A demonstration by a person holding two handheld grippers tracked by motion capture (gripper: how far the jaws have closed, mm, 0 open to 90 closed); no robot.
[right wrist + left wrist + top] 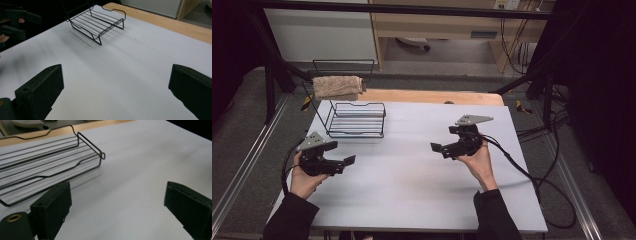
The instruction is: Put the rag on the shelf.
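Now both grippers are hanging low over the white table (412,190) with nothing in them: the left gripper (343,164) is holding its jaws spread wide at the near left, and the right gripper (439,148) is doing the same at centre right. A towel (337,87) is draping over the top bar of the wire rack (356,120) at the far left, well apart from both. Judging by that, the left one is sitting closer, so it should be keeping its jaws wide and approaching the hanging edge squarely, clear of the wires.
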